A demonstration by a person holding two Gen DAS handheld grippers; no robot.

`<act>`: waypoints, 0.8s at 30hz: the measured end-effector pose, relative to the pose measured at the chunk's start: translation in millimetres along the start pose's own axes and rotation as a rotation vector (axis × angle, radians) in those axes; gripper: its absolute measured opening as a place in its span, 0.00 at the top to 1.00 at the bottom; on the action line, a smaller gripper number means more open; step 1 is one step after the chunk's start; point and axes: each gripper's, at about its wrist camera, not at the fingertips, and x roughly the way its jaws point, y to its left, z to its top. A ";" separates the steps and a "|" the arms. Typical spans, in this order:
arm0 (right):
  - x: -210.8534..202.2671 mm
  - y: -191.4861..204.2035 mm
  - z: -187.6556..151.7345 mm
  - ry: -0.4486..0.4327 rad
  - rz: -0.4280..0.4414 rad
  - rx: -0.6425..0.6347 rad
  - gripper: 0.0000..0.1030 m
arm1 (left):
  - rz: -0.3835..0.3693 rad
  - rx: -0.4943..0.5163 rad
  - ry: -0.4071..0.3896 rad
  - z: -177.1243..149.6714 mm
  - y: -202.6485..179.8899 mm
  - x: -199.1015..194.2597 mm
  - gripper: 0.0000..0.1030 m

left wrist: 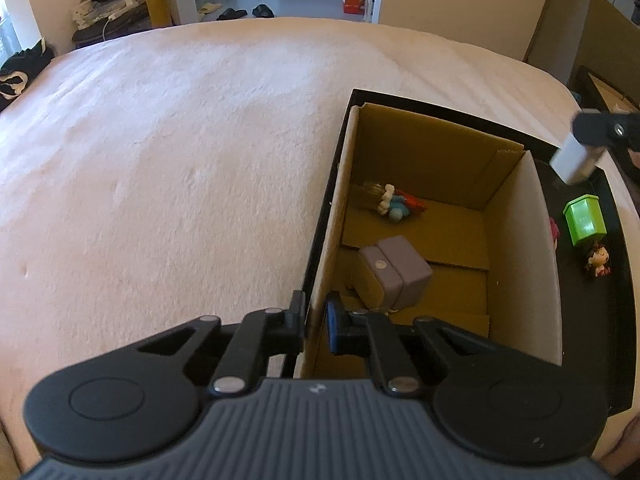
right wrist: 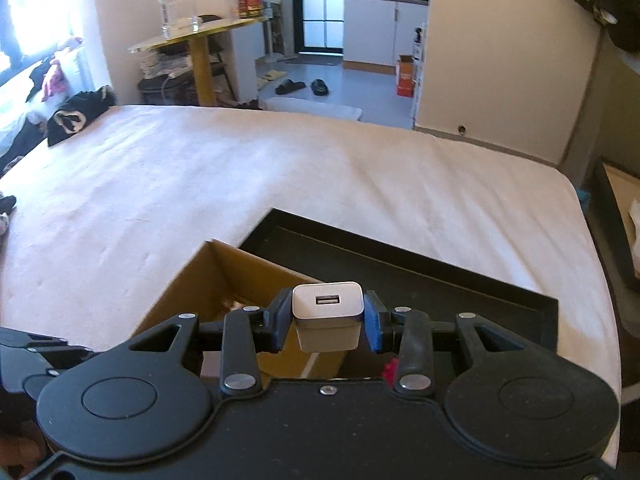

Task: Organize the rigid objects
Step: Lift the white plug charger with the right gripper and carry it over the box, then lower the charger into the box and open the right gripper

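The small white plastic USB charger block [right wrist: 328, 316], smooth and square-edged with its port facing the camera, sits clamped between the jaws of the right gripper [right wrist: 327, 320], which are partly closed with a pad on each flat side; in the left wrist view it hangs above the right end of the tray. Below and to its left stands the open brown corrugated cardboard box [left wrist: 516, 248], resting in a shallow black tray [left wrist: 624, 280] on the pale, fuzzy bed cover [left wrist: 180, 140]. The left gripper [left wrist: 316, 320] has its jaws pinched shut on the box's near left wall, steadying it. Inside lie a matte lilac rounded case [left wrist: 396, 276] and a small colourful figurine [left wrist: 396, 204]. To do this well, carry the block over the opening, lower it clear of the thin walls, then release low so the hard plastic does not bounce.
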 end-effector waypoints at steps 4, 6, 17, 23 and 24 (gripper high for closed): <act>5.6 14.7 3.1 0.003 0.018 -0.044 0.64 | 0.004 0.014 -0.007 -1.7 -1.2 -0.4 0.91; 8.1 20.6 3.8 0.010 0.023 -0.060 0.64 | 0.004 0.017 -0.009 -2.2 -2.1 -1.1 0.91; 22.9 46.2 3.9 0.061 0.029 -0.116 0.64 | -0.043 -0.017 -0.009 -1.3 9.6 -0.3 0.91; 35.7 54.4 3.1 0.095 -0.005 -0.153 0.64 | -0.060 -0.028 -0.009 -0.9 12.3 0.3 0.91; 37.4 55.6 2.9 0.099 -0.006 -0.160 0.64 | -0.062 -0.031 -0.008 -1.1 13.2 0.7 0.91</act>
